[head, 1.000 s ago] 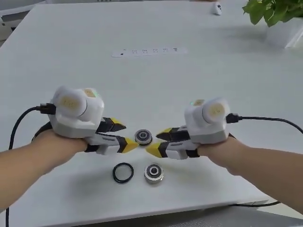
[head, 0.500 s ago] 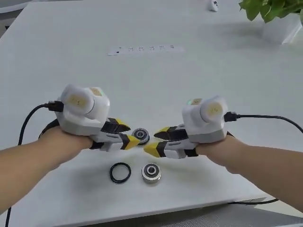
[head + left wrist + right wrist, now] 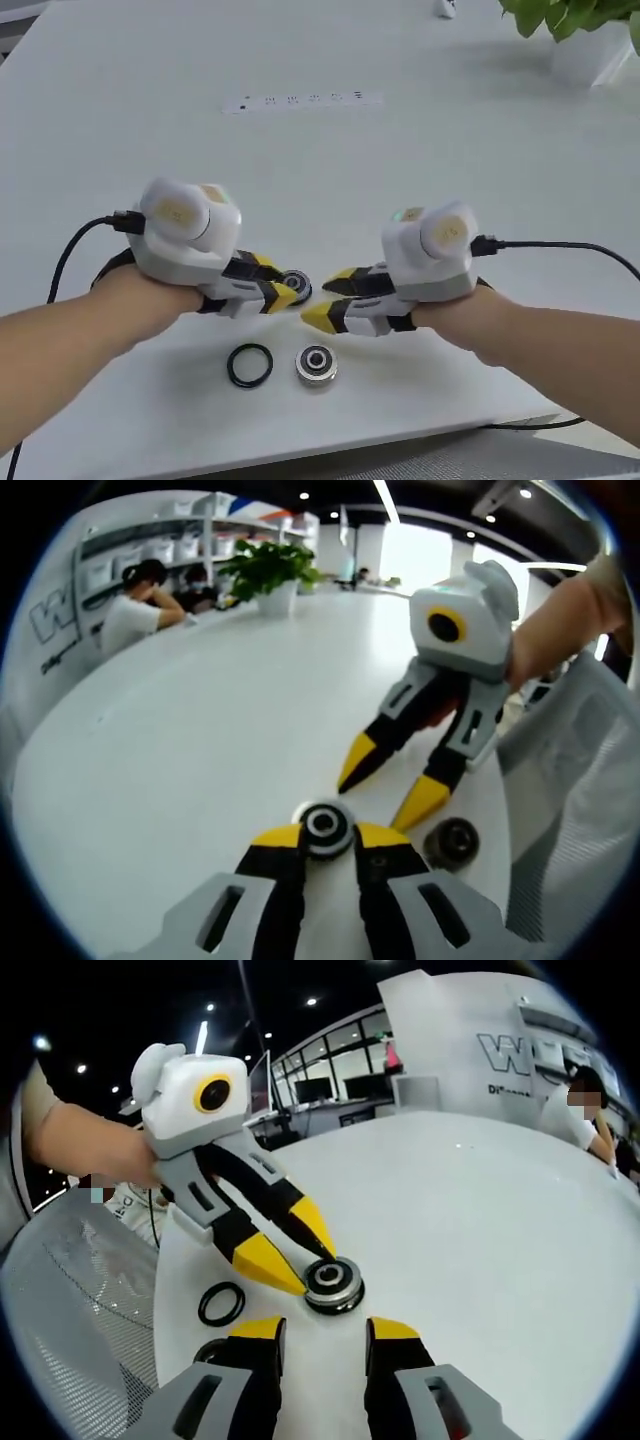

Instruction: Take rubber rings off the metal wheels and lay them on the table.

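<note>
A small round metal wheel (image 3: 297, 285) with a dark band round its rim sits on the white table (image 3: 400, 160), near its front edge, pinched between the yellow tips of the left gripper (image 3: 275, 282). In the left gripper view the two tips press against opposite sides of the wheel (image 3: 326, 827). Just beside it, the right gripper (image 3: 322, 298) points at the wheel from the other side with its jaws spread and nothing between them; its tips stand just short of the wheel (image 3: 333, 1282) in the right gripper view. Nearer the person, a loose black rubber ring (image 3: 249, 364) lies flat on the table, and just to its right rests a second metal wheel (image 3: 316, 364), whose outer rim looks silver. The ring and this wheel are close but apart. A black cable (image 3: 70, 260) trails from each gripper. Well beyond, a white power strip (image 3: 302, 100) lies on the table, and a green potted plant (image 3: 570, 15) stands at the far right corner.
</note>
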`<control>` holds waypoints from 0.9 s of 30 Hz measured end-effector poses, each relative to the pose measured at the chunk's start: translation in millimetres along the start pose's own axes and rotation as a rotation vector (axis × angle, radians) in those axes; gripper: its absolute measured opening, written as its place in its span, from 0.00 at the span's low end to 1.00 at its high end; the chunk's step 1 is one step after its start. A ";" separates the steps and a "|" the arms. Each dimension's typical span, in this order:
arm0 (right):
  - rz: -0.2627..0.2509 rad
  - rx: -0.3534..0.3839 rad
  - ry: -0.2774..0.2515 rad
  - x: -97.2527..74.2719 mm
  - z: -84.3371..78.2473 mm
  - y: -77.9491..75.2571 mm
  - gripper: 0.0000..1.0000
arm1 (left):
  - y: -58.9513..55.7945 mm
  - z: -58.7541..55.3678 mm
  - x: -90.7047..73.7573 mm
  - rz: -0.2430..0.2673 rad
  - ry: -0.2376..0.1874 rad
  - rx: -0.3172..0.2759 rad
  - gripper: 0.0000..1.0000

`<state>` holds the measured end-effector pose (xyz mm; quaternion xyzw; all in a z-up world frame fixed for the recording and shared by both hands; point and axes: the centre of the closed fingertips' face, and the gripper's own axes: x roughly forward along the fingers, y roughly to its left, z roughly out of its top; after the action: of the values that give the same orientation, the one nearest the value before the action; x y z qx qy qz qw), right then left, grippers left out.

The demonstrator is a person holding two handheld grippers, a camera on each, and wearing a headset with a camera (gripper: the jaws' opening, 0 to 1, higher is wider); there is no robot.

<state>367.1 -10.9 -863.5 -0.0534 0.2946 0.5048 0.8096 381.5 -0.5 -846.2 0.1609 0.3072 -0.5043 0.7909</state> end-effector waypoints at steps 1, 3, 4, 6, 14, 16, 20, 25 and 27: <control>0.001 -0.001 -0.003 -0.5 0.4 0.6 0.29 | 1.0 0.4 0.4 0.004 0.001 0.002 0.19; 0.003 -0.002 -0.002 -0.7 0.4 1.2 0.29 | 1.6 1.1 1.2 0.004 0.001 0.000 0.18; 0.004 -0.003 -0.001 -0.6 0.7 1.5 0.29 | 2.2 1.1 1.6 0.007 0.003 0.004 0.18; 0.004 -0.001 -0.003 -0.3 1.2 1.5 0.29 | 2.9 1.0 2.0 0.010 0.007 0.010 0.17; 0.004 -0.006 -0.007 0.8 2.2 1.1 0.29 | 4.8 0.9 4.2 0.031 0.020 0.050 0.14; 0.004 -0.007 -0.010 1.6 3.4 0.8 0.29 | 5.8 0.2 4.3 0.033 0.019 0.053 0.14; 0.003 -0.009 -0.016 3.9 5.8 0.2 0.28 | 6.2 -0.2 4.5 0.036 0.021 0.054 0.14; -0.005 -0.011 -0.019 8.1 7.3 -1.6 0.28 | 4.6 0.0 4.3 0.034 0.021 0.056 0.14; -0.006 -0.011 -0.021 9.6 8.0 -2.2 0.28 | 4.2 0.0 4.0 0.035 0.020 0.056 0.14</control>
<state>375.4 -1.4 -862.5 -0.0533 0.2833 0.5046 0.8138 386.5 -1.5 -849.1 0.1934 0.2981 -0.4972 0.7916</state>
